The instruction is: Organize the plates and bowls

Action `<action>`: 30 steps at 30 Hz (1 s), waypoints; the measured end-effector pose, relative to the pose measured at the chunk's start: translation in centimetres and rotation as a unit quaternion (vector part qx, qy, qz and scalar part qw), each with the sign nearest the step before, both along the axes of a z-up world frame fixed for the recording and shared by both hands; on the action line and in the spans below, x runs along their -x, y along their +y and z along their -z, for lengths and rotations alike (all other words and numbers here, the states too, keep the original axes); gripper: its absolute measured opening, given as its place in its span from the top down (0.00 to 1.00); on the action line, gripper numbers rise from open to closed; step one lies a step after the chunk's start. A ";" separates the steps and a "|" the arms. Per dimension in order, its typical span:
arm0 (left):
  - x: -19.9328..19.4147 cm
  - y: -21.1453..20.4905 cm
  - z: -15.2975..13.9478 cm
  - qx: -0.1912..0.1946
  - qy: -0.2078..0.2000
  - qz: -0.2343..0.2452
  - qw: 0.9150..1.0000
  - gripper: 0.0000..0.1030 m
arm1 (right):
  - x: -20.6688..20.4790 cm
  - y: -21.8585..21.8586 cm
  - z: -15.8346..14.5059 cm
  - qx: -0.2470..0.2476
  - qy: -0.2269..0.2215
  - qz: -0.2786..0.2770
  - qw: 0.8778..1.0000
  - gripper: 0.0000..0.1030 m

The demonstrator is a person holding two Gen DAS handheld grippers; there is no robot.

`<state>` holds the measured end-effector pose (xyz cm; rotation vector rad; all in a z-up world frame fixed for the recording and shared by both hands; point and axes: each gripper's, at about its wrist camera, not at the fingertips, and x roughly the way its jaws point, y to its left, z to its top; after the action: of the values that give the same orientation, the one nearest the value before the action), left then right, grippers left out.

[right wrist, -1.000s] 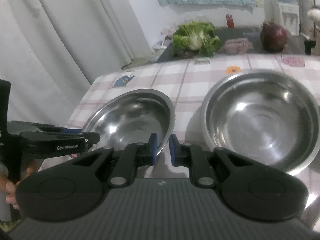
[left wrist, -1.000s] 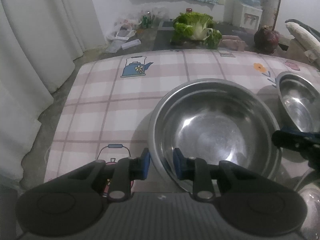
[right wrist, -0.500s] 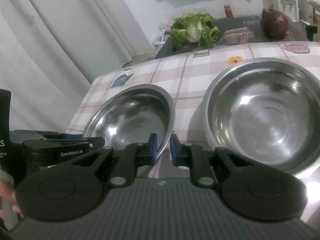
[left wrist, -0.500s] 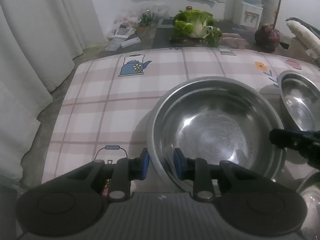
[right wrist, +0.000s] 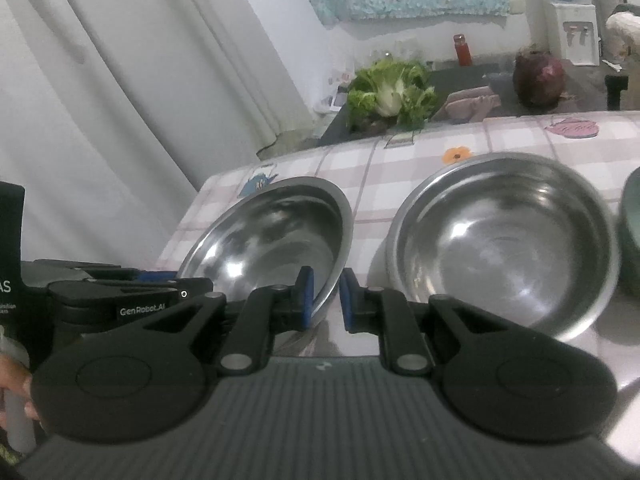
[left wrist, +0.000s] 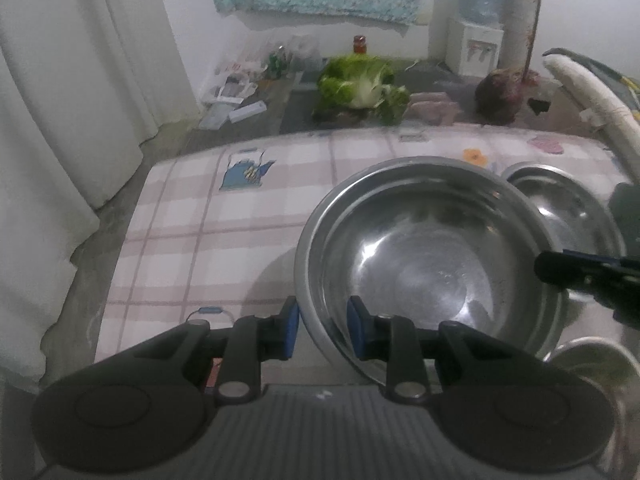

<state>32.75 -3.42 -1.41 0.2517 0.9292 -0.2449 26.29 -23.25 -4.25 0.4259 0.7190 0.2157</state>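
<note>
A large steel bowl (left wrist: pixel 432 256) is lifted off the checked tablecloth and tilted; it also shows in the right wrist view (right wrist: pixel 276 236). My left gripper (left wrist: pixel 322 330) is shut on its near-left rim, one pad outside and one inside. My right gripper (right wrist: pixel 325 299) is shut on the bowl's near-right rim. A second steel bowl (right wrist: pixel 504 240) rests on the table to the right, and it also shows in the left wrist view (left wrist: pixel 560 208).
A dark green dish (right wrist: pixel 632 236) sits at the far right edge. A glass object (left wrist: pixel 592 364) lies low at the right. Beyond the table are a lettuce (left wrist: pixel 360 84), a red cabbage (right wrist: pixel 538 78) and a water dispenser (left wrist: pixel 476 40). White curtains (left wrist: pixel 72 80) hang at the left.
Both grippers have raised the large bowl and carried it right, so it now overlaps the second bowl in the left wrist view.
</note>
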 end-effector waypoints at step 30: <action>-1.1 -15.2 2.5 -0.010 0.020 0.080 0.997 0.74 | 3.0 -14.7 2.1 -0.019 0.033 0.099 0.994 0.85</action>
<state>33.89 -18.61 -3.95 0.3413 0.9522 -0.3897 23.27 -37.94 -6.38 0.5389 0.7338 0.0277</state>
